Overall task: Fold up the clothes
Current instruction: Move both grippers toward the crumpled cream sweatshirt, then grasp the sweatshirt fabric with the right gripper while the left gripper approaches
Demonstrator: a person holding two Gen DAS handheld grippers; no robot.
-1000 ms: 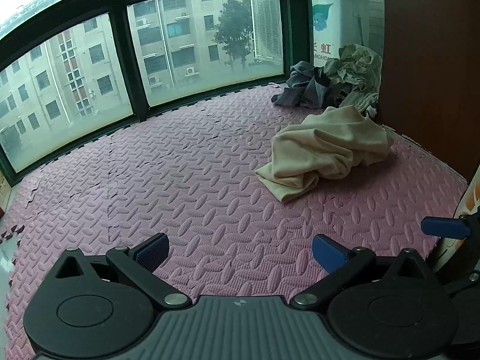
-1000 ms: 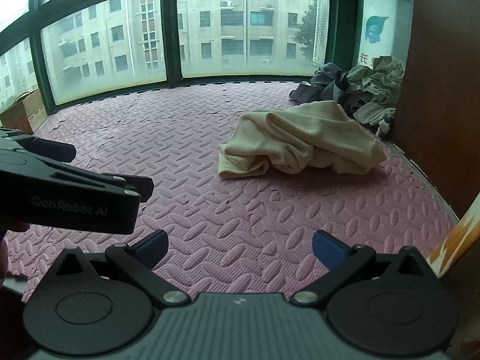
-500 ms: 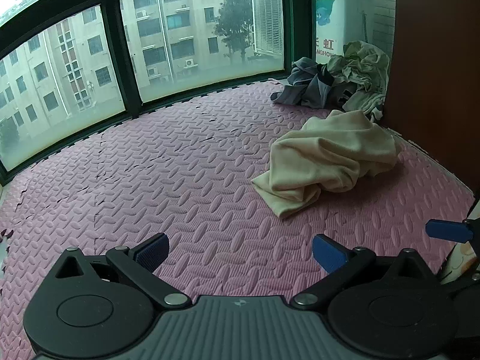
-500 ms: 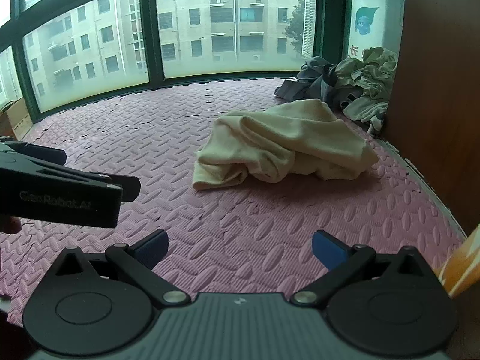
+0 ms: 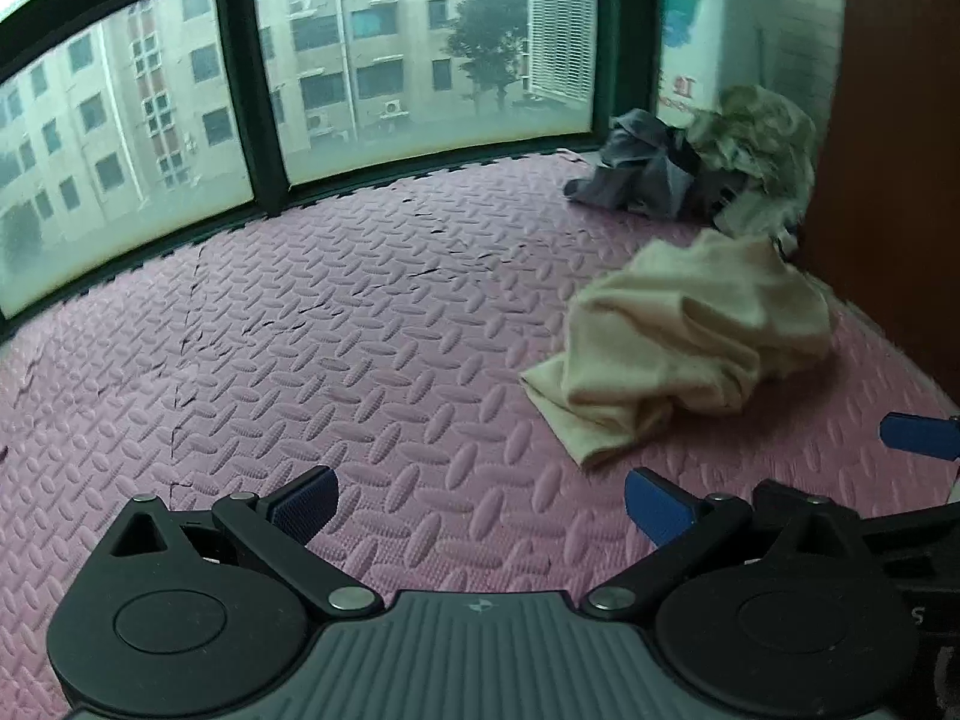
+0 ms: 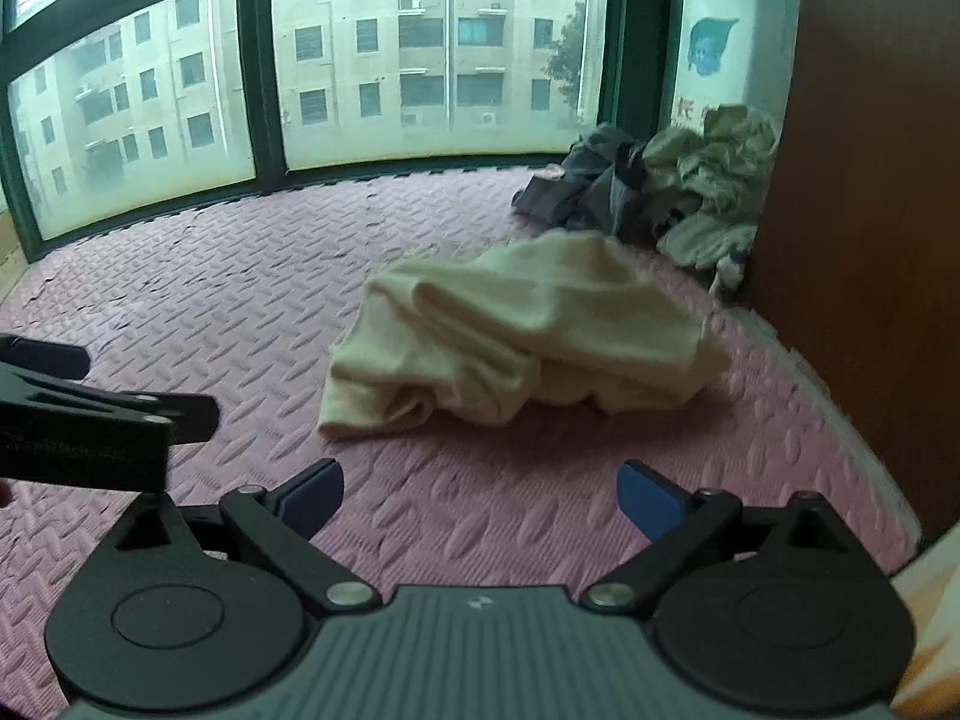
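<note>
Fingers of left gripper and right gripper held wide, empty; cream garment seen crumpled on mat, nothing folded yet.

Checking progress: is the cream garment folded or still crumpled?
Crumpled. The cream garment lies in a loose, bunched heap on the pink mat, with irregular creases and no flat folded edges; neither gripper touches it.

Little can be read: red characters on the pane at the window's right end — cut off by the clothes heap, under a blue cartoon figure — and blurred lettering on the left gripper, both illegible.
</note>
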